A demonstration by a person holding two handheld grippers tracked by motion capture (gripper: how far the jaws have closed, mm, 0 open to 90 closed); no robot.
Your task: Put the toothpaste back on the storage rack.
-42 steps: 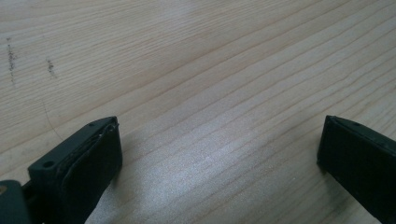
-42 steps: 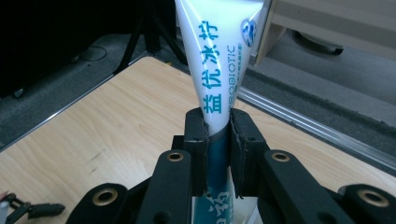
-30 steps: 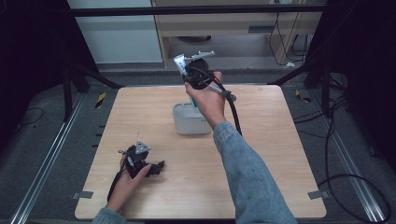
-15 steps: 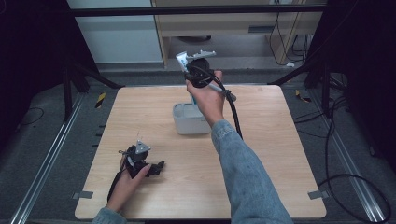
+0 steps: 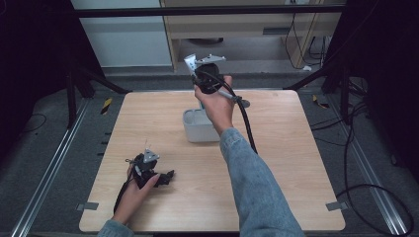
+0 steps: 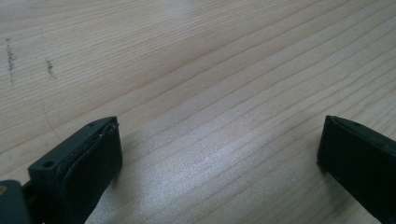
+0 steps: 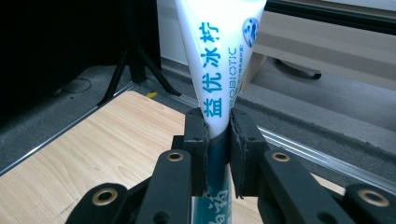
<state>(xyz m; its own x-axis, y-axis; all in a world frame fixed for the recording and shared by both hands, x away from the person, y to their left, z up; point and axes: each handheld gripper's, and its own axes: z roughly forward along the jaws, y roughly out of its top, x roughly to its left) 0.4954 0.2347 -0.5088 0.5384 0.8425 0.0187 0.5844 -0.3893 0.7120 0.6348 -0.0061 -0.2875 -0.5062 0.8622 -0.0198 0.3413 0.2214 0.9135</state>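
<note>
- Tabletop: light wood, biggest thing here, w/ a grey bin sitting near the middle-back.
- Right arm, denim sleeve, stretches forward across the tabletop; hand raised above the bin w/ the right tongs pointing up and toward the far edge.
- Grey bin looks like an open rectangular tub. Can't tell what's inside, the hand covers part of it.
- Toothpaste tube: white w/ blue print, held up in the air over the far side of the bin, not touching the tabletop. In the right gripper view the right tongs are clamped on it partway along, w/ the wide flat crimped end sticking out beyond the tips.
- Handling, imo: light, soft plastic, squishes under pressure and a bit slick. Squeeze too hard and paste could shift or the tube kinks. Best hold is probably across the flat faces where it is now, or nearer the stiff shoulder by the cap.
- Left hand rests low on the near-left of the tabletop, well apart from the bin.
- Left tongs lie nearly flat on the wood; in the left gripper view they stand wide apart w/ nothing but bare wood between.
</note>
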